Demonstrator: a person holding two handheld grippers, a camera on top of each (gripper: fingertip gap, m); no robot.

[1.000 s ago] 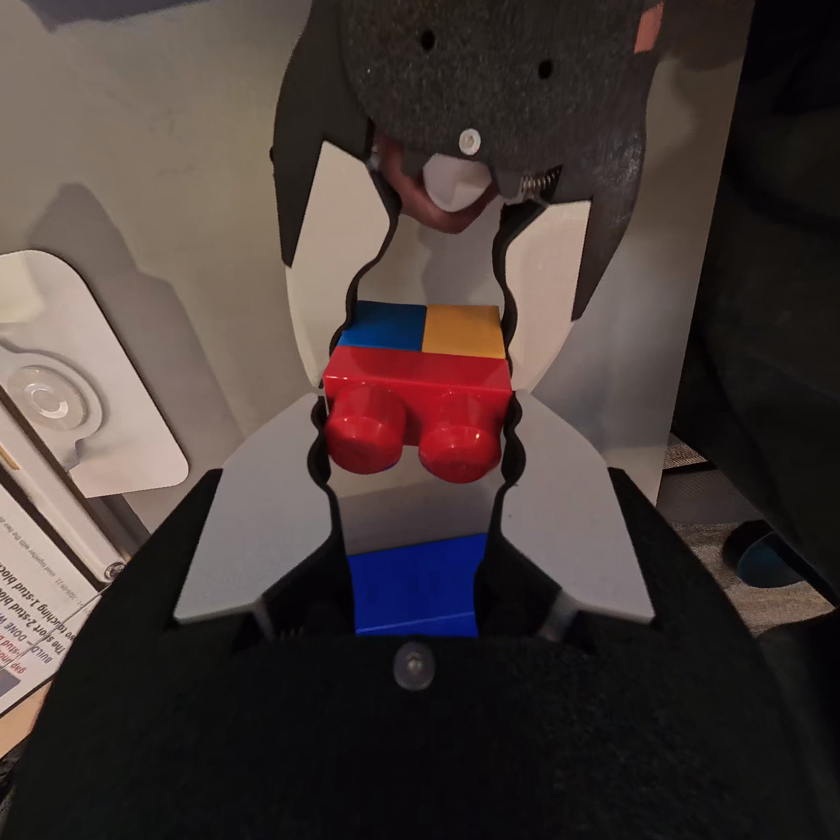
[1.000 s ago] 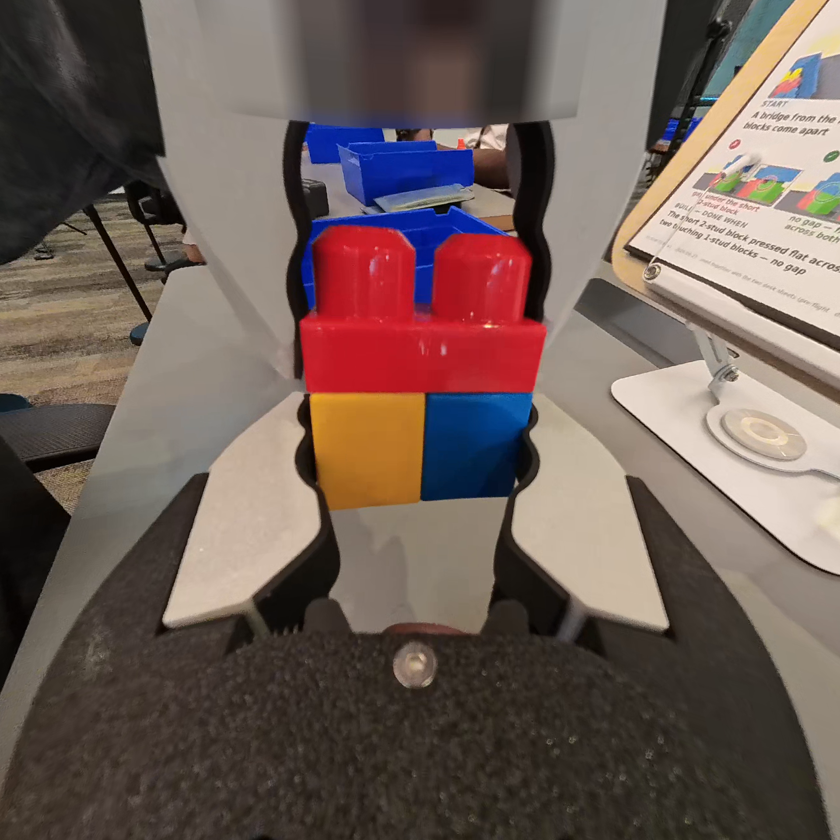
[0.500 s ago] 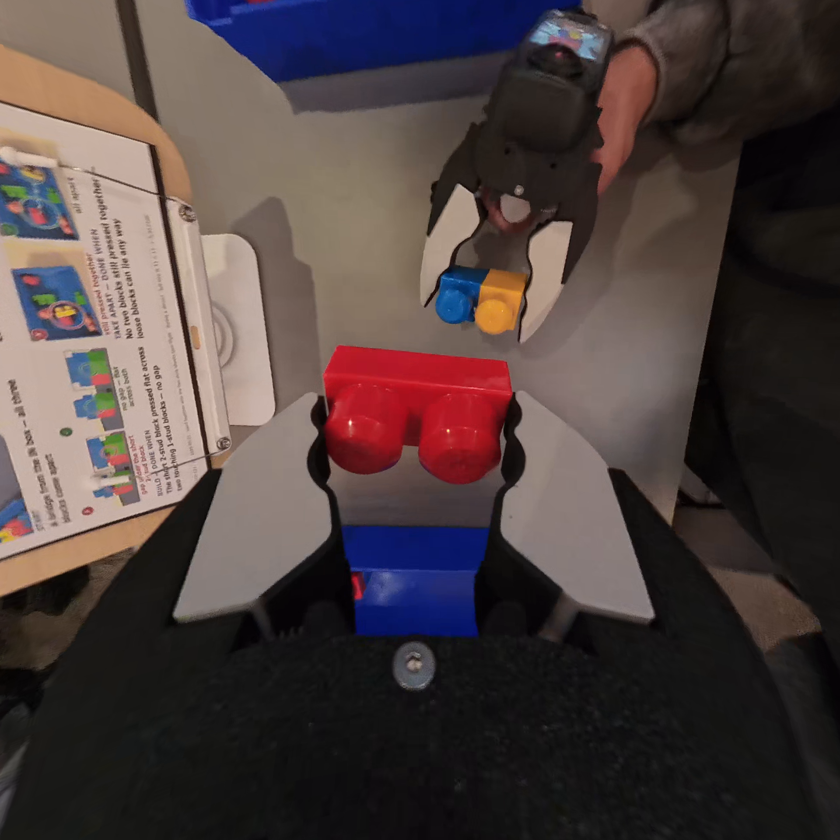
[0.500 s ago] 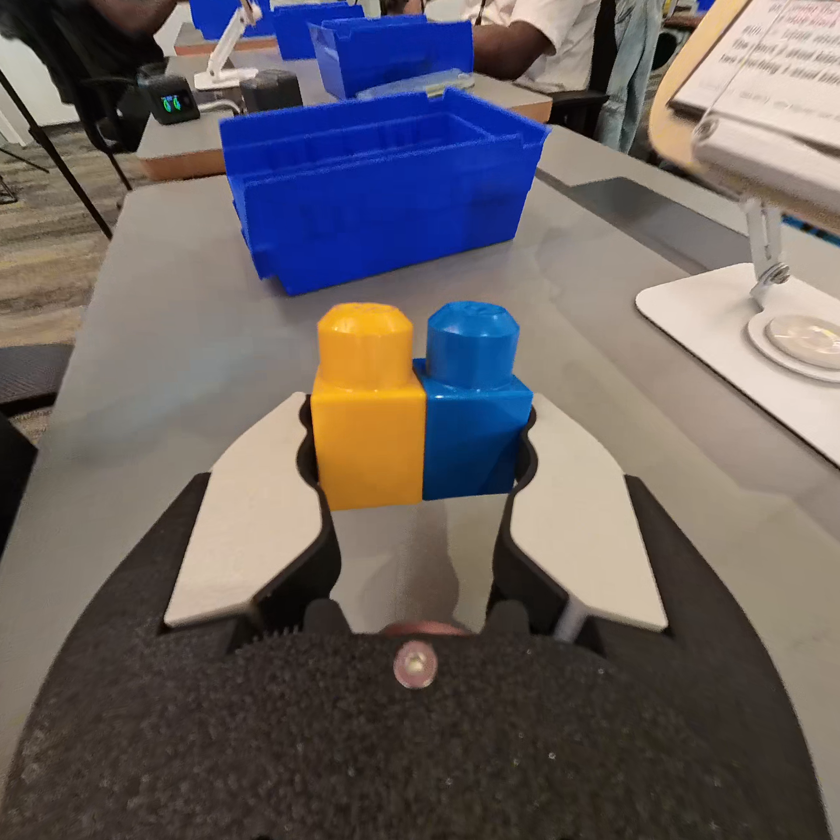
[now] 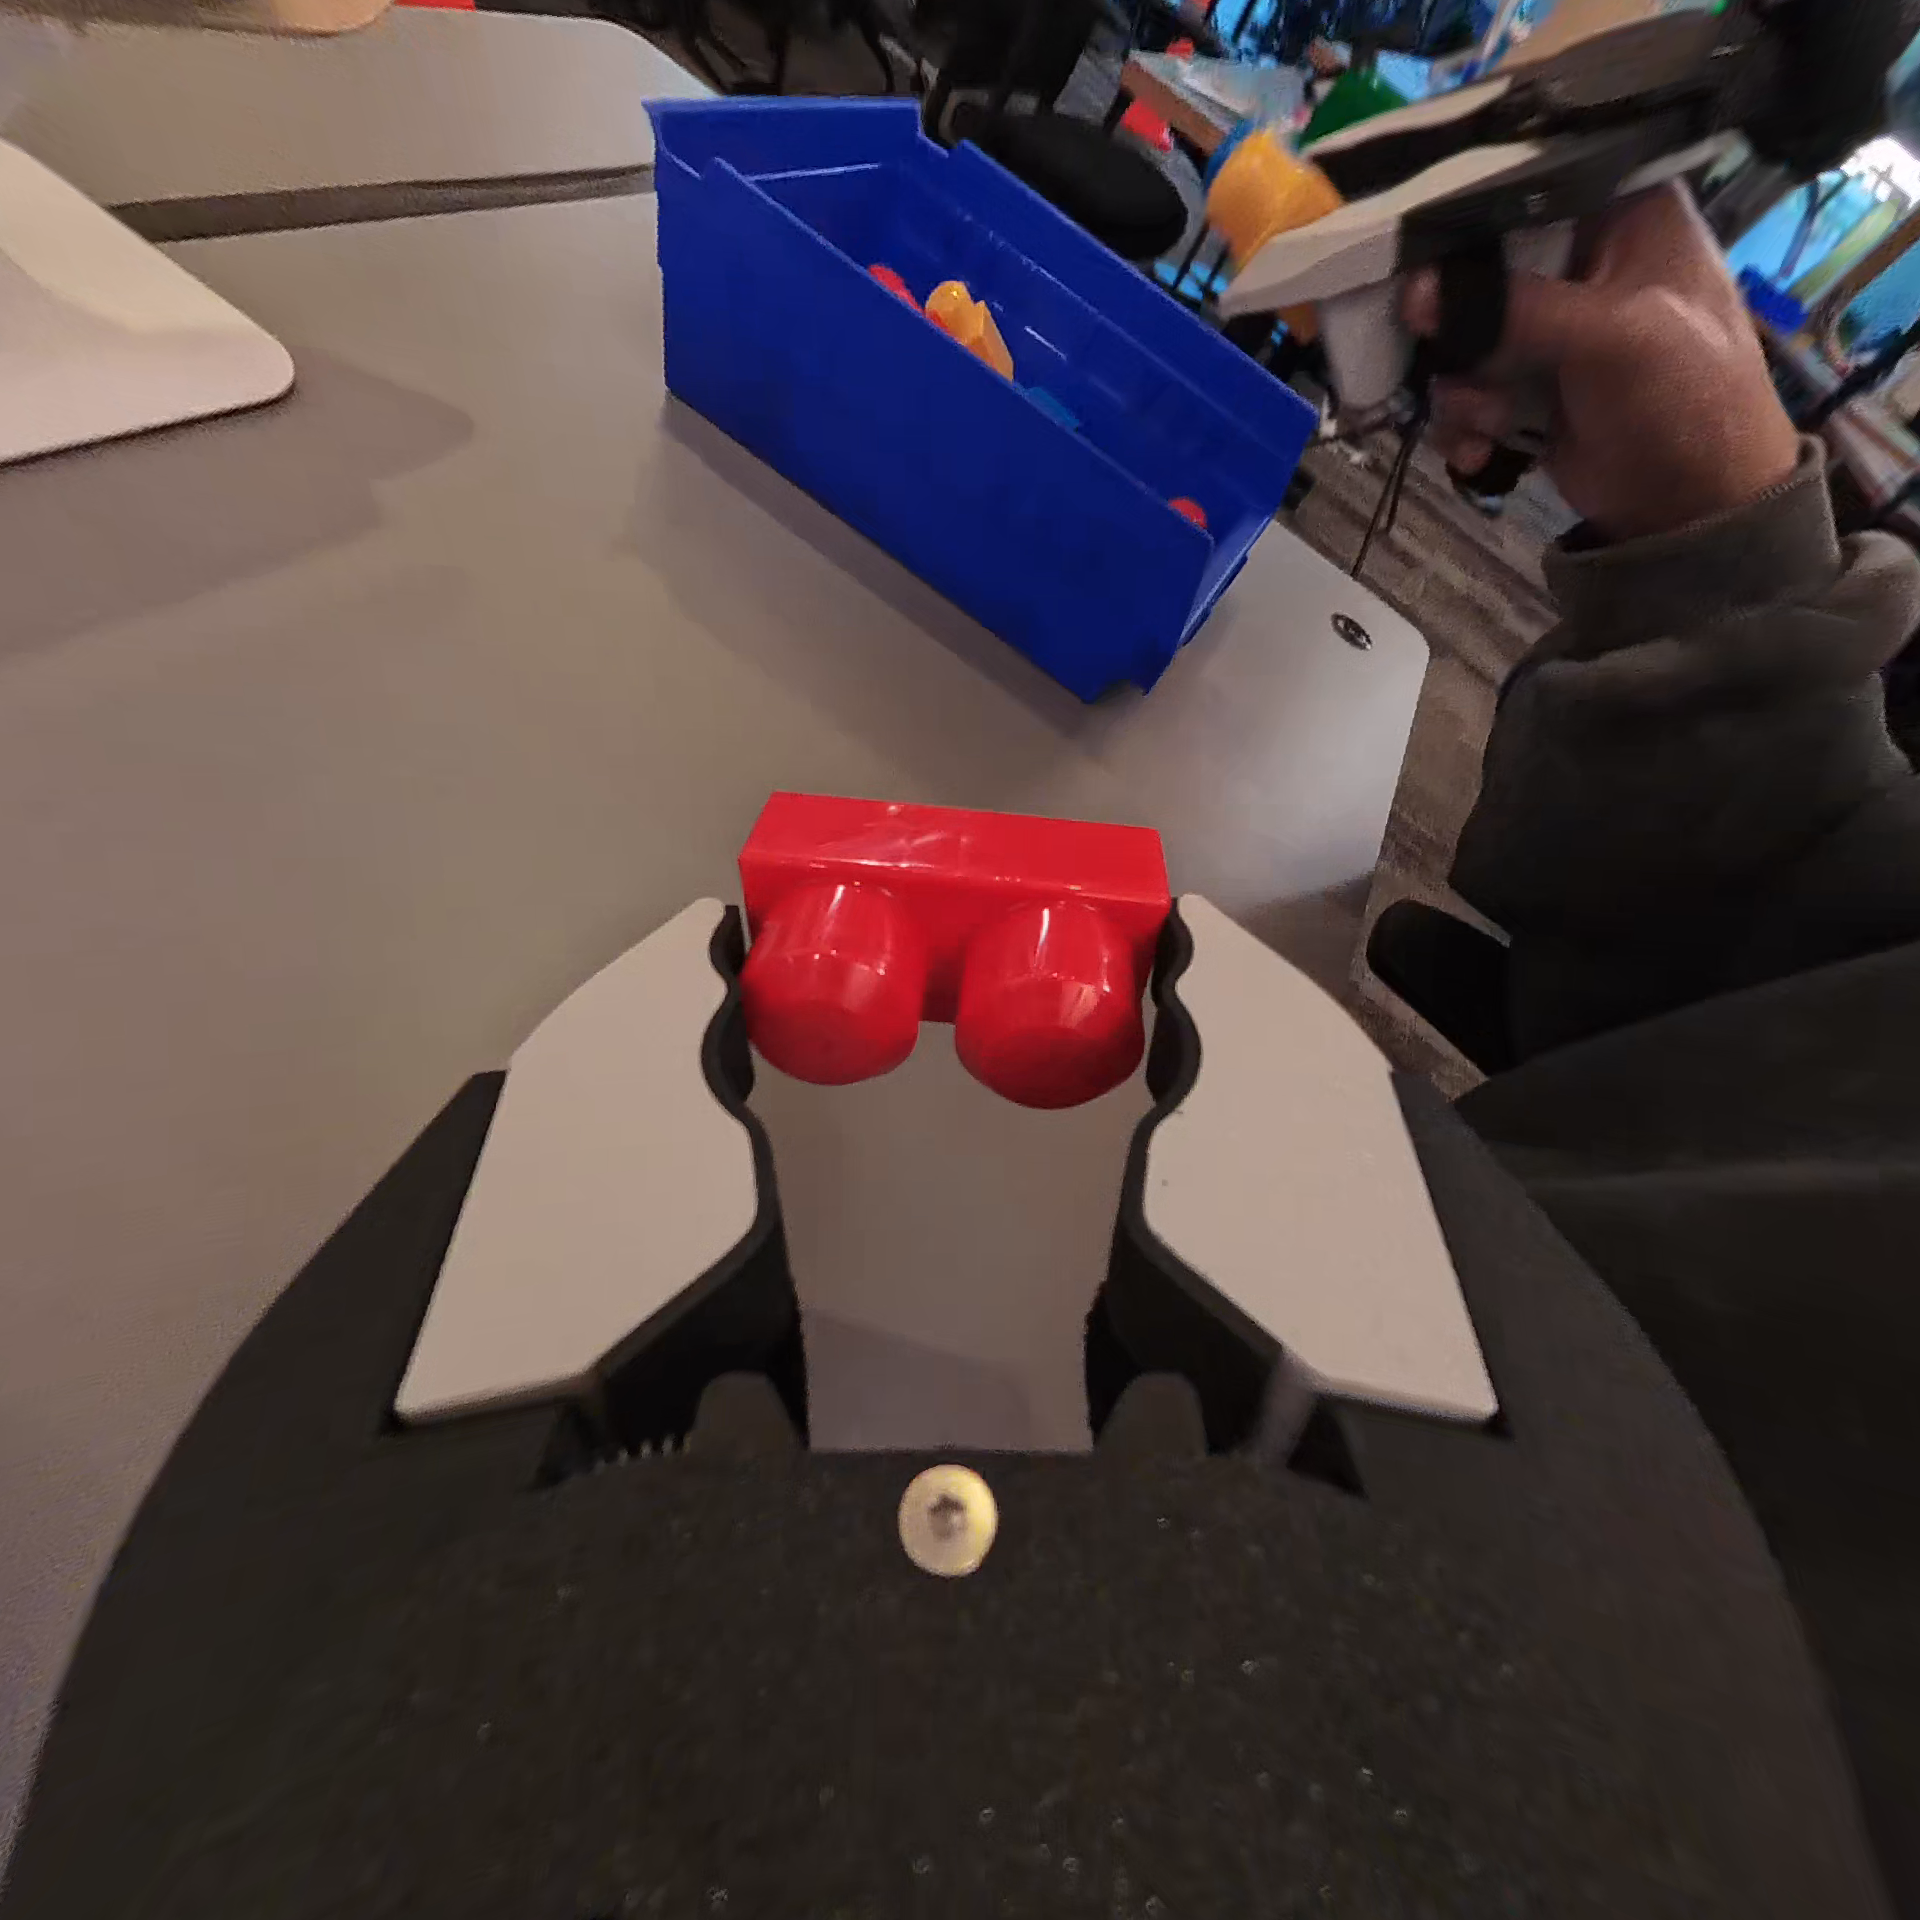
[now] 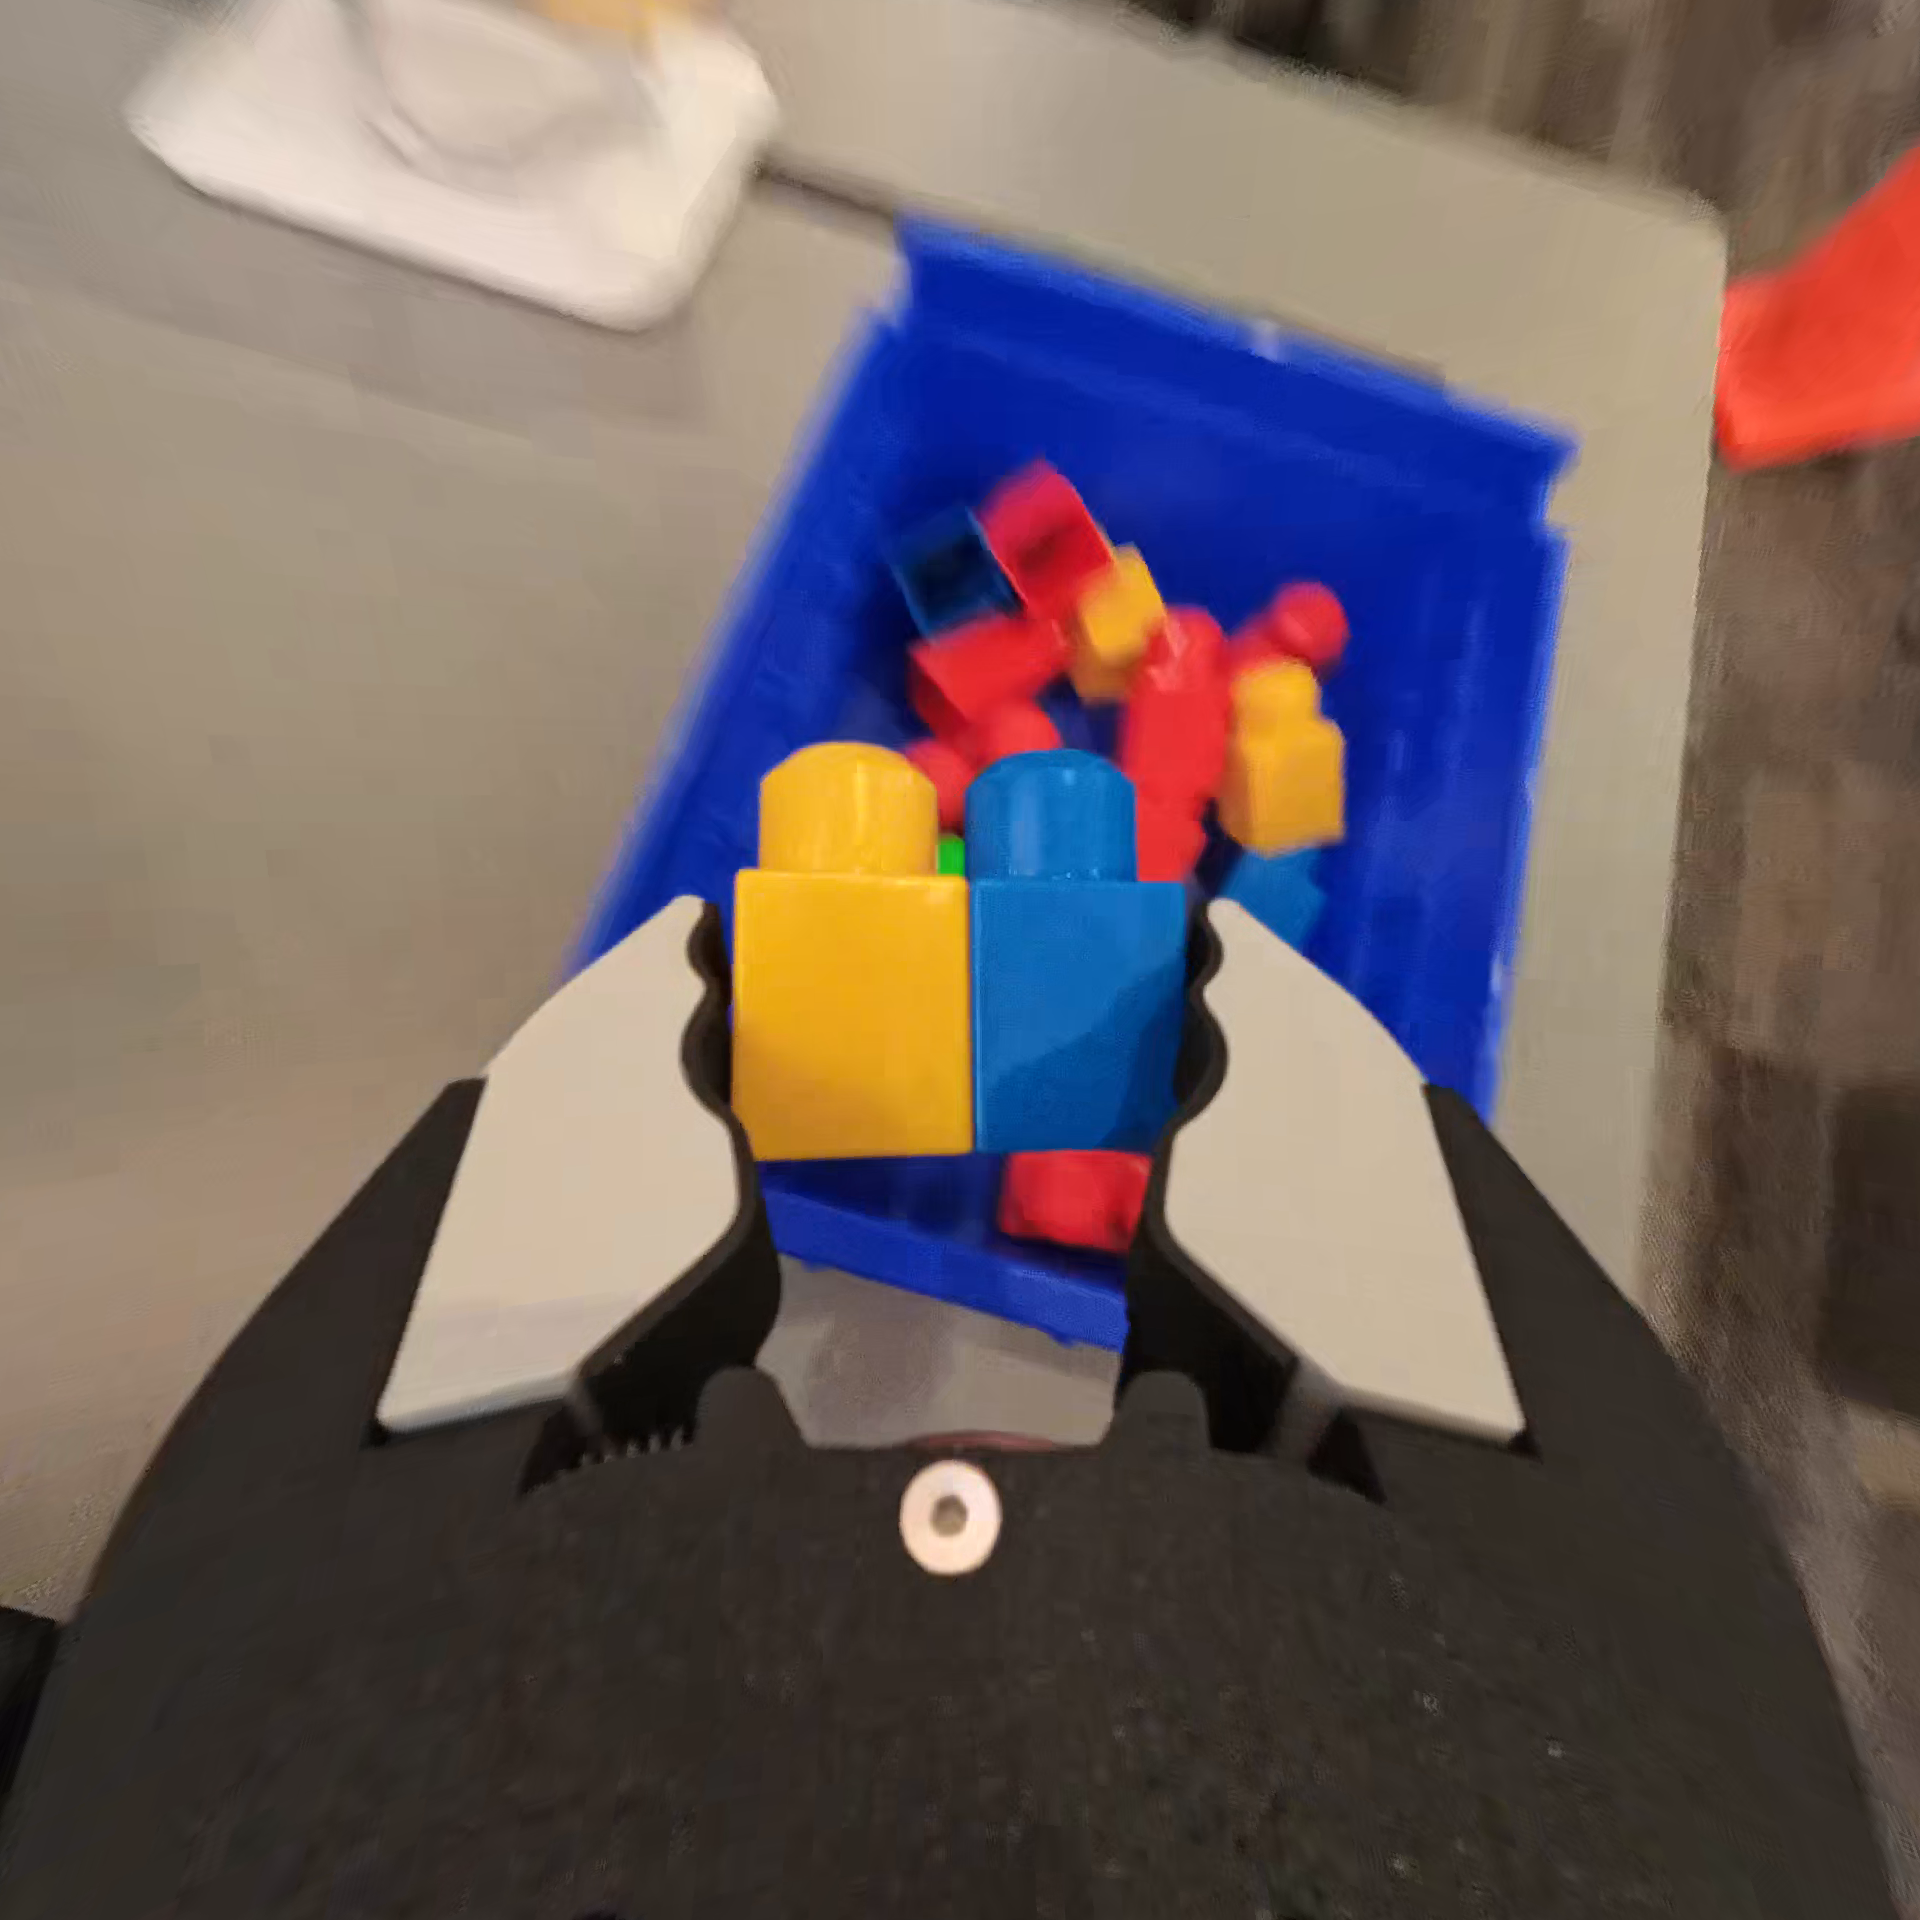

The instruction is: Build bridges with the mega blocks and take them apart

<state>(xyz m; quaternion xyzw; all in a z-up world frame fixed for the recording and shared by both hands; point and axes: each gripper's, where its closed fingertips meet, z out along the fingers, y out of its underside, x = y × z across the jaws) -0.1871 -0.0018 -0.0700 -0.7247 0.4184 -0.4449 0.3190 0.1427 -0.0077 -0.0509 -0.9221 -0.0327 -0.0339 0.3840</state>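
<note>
My left gripper (image 5: 951, 935) is shut on a red two-stud block (image 5: 948, 940), its studs pointing back at the camera, held over the grey table (image 5: 364, 727). My right gripper (image 6: 951, 935) is shut on a yellow one-stud block (image 6: 850, 997) and a blue one-stud block (image 6: 1075, 997), held side by side with studs up, above the near end of the blue bin (image 6: 1403, 582). The right gripper also shows far off in the left wrist view (image 5: 1455, 197), held by a hand above the bin (image 5: 935, 436).
The bin holds several loose red, yellow and blue blocks (image 6: 1164, 675). A white stand base (image 6: 468, 156) sits on the table left of the bin and also shows in the left wrist view (image 5: 114, 343). The table's right edge (image 5: 1392, 790) is near. The right wrist view is blurred.
The red block came off the yellow and blue pair. My right gripper carried the pair up over the bin. My left gripper swung with the red block to face the bin.
</note>
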